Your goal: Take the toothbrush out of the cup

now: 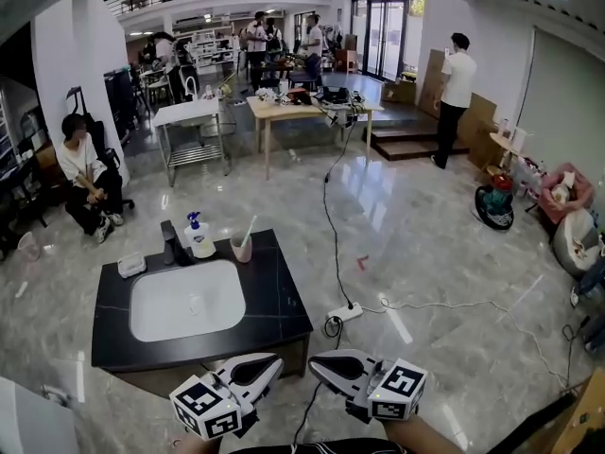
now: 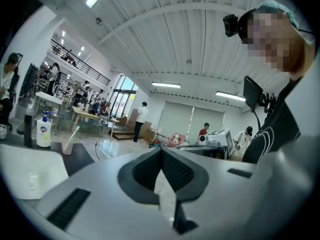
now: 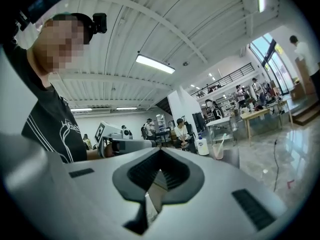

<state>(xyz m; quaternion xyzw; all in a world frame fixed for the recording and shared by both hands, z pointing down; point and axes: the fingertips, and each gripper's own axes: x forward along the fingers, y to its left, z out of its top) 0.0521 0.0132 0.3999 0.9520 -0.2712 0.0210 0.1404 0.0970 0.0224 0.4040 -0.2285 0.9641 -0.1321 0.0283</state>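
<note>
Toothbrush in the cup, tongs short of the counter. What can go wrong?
1. Left tongs and right tongs are shut; unopened, one may knock the toothbrush instead of gripping it.
2. The cup stands free beside the soap bottle; a slanted pull could tip it.
3. Power strip and cable lie on the floor by the counter: trip hazard.

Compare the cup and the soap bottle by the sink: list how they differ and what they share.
The cup is pinkish; the bottle is white with a blue pump. The cup is open and holds a toothbrush; the bottle is closed. The bottle stands taller than the cup. Both stand upright on the black counter behind the sink.
</note>
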